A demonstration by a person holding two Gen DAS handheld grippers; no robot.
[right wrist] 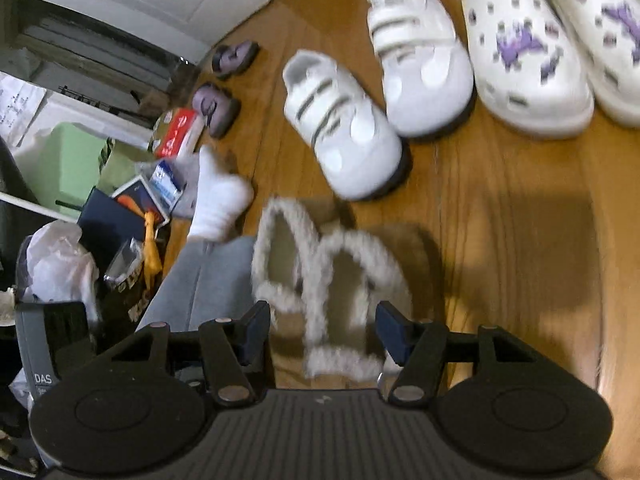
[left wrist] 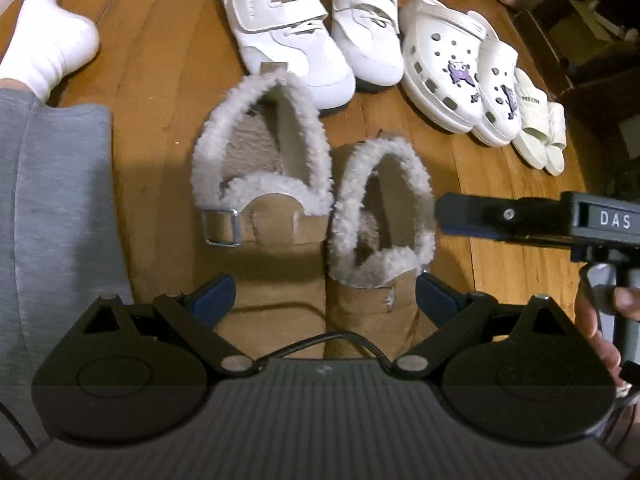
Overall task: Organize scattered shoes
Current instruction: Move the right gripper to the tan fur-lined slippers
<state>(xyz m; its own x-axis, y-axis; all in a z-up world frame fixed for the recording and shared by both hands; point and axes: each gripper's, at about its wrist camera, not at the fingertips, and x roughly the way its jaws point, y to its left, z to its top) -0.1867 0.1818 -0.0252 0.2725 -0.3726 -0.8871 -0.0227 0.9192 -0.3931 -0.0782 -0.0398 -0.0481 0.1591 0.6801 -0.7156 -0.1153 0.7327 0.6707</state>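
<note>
- Left gripper (left wrist: 324, 300): jaws spread, straddling both fur-lined tan slippers (left wrist: 272, 184), gripping nothing.
- Right gripper (right wrist: 324, 330): jaws also spread, over the same pair from the side, empty.
- Slippers lie side by side, touching, just in front of the row: white strap sneakers (left wrist: 288, 36), white clogs (left wrist: 444, 72), pale slides (left wrist: 536, 120).
- Purple slippers (right wrist: 220, 92) lie well apart, likely stragglers.

The letters "DAS" stand in white on the dark body of the right gripper (left wrist: 460, 214), at three o'clock in the left wrist view. The same "DAS" appears on the grey gripper body (right wrist: 38, 364) at eight o'clock in the right wrist view. "NEON" is printed on a cream slide sandal (left wrist: 534, 120) at two o'clock.
</note>
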